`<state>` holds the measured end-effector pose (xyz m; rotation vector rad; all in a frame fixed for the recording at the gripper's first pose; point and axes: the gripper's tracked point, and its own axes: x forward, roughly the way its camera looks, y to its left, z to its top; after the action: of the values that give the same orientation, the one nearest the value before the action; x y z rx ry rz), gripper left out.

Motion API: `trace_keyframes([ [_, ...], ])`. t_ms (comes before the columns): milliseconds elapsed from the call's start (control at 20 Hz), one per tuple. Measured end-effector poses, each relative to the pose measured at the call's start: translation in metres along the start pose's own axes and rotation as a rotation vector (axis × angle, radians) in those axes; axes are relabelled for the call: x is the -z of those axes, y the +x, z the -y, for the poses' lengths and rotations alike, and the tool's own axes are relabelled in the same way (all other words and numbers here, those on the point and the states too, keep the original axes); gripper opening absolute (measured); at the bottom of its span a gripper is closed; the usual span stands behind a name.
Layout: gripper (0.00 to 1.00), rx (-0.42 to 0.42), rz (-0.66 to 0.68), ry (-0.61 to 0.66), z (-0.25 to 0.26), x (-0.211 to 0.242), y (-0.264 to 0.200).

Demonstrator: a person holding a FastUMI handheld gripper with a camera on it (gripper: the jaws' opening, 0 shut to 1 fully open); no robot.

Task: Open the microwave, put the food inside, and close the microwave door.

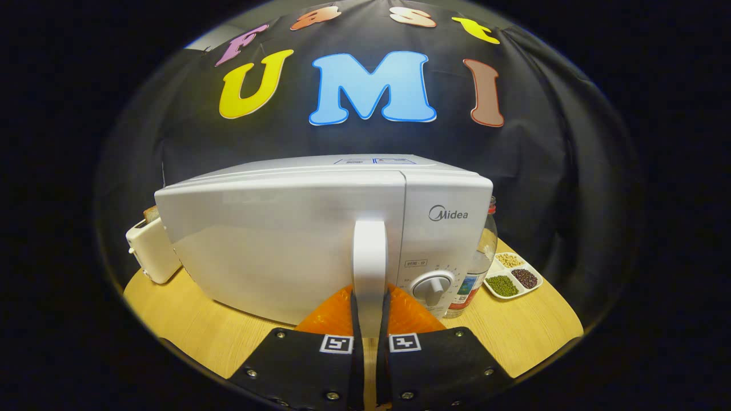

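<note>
Pinching the microwave's upright door handle (369, 257), the claw (369, 319) has a finger pressed on either side of it, low down. Judging by the door (285, 245) sitting flush, the opening is the step in hand; a steady pull along the door's arc, hinge at the far left, should keep the grip from sliding. The microwave (445, 222) stands on the wooden surface (228, 337), facing the claw, its long axis running left to right, the handle vertical. Beyond sits a toaster (151, 251).

A smooth, glossy plastic microwave (285, 240) sits on a matt wood-grain bench (525, 331), beside a clear bottle (482, 251).
</note>
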<state>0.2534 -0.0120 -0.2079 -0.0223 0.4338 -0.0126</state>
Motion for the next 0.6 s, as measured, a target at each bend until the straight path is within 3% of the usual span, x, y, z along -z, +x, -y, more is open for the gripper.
trace_keyframes([
  [150,0.09,-0.021,0.026,-0.059,-0.011,0.013,-0.036],
  [600,0.09,-0.114,-0.005,-0.062,-0.063,0.05,-0.121],
])
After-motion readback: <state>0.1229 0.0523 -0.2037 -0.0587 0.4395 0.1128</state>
